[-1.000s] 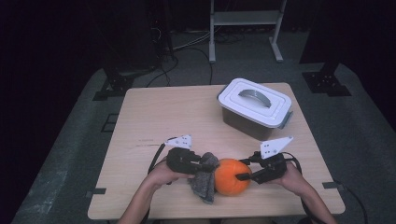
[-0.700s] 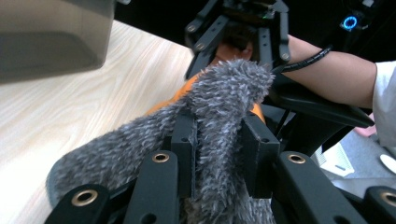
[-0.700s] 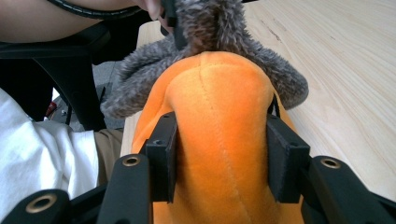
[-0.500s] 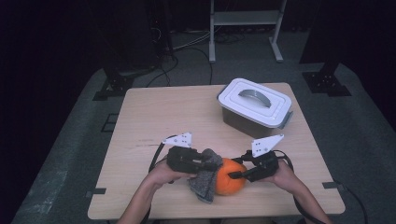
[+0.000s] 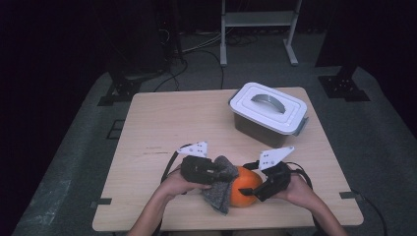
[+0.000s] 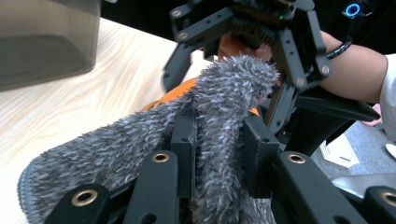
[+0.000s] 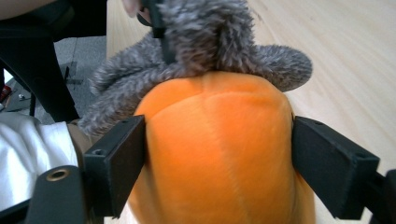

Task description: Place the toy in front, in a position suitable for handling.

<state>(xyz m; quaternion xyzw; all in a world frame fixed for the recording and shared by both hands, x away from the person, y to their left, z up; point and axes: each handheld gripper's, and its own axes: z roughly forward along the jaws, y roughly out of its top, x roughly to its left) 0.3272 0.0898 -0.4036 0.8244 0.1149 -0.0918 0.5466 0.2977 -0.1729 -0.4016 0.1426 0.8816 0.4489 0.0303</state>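
The orange plush pumpkin (image 7: 215, 154) sits on the desk (image 5: 162, 123) near its front edge, between my two hands, with a grey fuzzy cloth (image 6: 140, 144) draped over its left side and top. Both look soft and light: the pumpkin should dent under pressure and spring back, and its smooth fabric may slide a little, so I judge the best hold is across its widest middle, on opposite flanks. The cloth is limp and shaggy, easy to pinch anywhere on a fold.

My left gripper (image 6: 217, 149) is pinching a gathered fold of that cloth, jaws pressed close on the pile, and it lies low and roughly level, pointing right toward the pumpkin. My right gripper (image 7: 217, 163) has just been opening; its jaws now stand spread at either flank of the pumpkin, the pumpkin between them, the left pad apparently just touching, the right pad with a sliver of gap, though the close view makes that hard to be sure of. It reaches in level from the right.

A lidded storage box (image 5: 268, 113) stands well apart at the desk's far right.
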